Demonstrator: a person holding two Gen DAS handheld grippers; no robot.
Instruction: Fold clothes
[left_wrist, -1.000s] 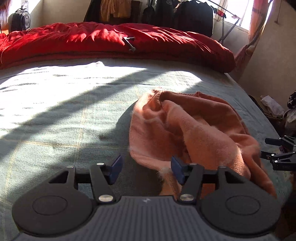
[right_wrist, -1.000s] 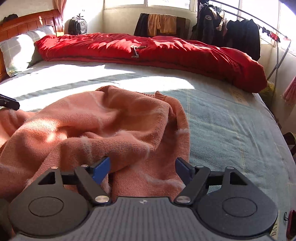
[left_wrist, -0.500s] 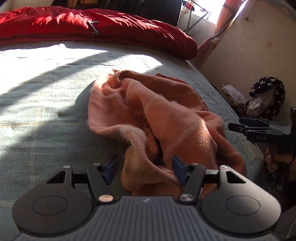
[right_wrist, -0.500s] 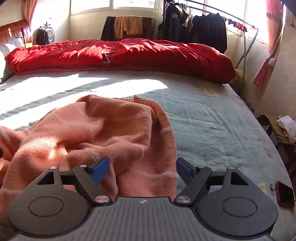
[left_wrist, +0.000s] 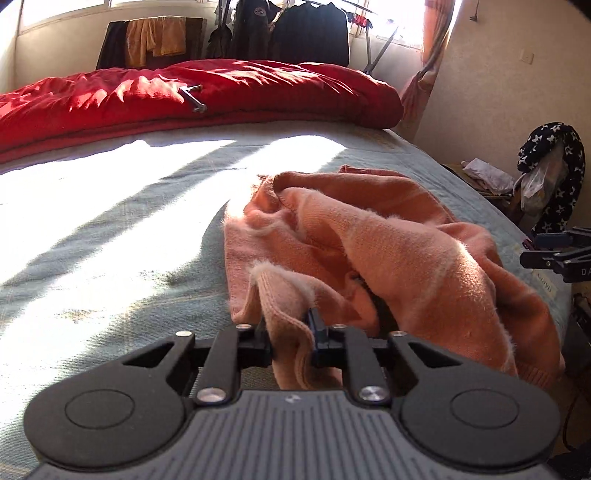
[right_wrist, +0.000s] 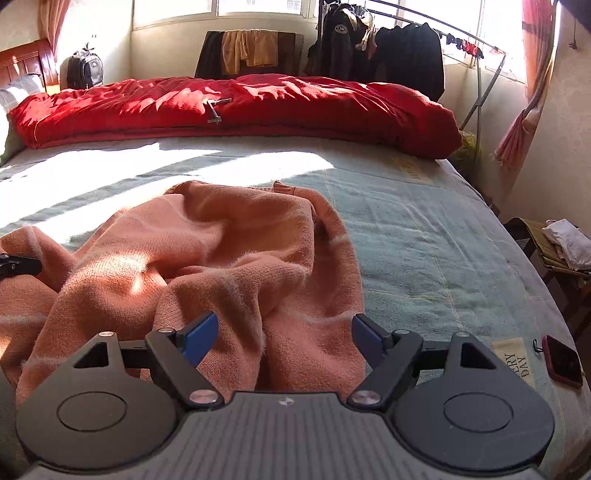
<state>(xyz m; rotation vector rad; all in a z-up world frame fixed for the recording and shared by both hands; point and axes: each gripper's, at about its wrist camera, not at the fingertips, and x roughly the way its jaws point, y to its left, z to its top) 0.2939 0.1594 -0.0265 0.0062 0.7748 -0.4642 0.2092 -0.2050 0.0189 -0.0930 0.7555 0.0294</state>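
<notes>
We see hard sunlight from the windows (right_wrist: 255, 7) behind the red duvet (right_wrist: 258, 107), blowing out bands of the bedsheet (left_wrist: 110, 206) below it. Fisheye bending curves walls; dark corners perhaps hide detail.

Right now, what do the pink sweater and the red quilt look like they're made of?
The pink sweater looks like a soft, fuzzy knit, maybe wool or acrylic: knit rows and stray fibres catch the sunlight along its folds. The red quilt looks like smooth woven fabric with padding: a faint sheen, puffy wrinkles, no fuzz.
</notes>
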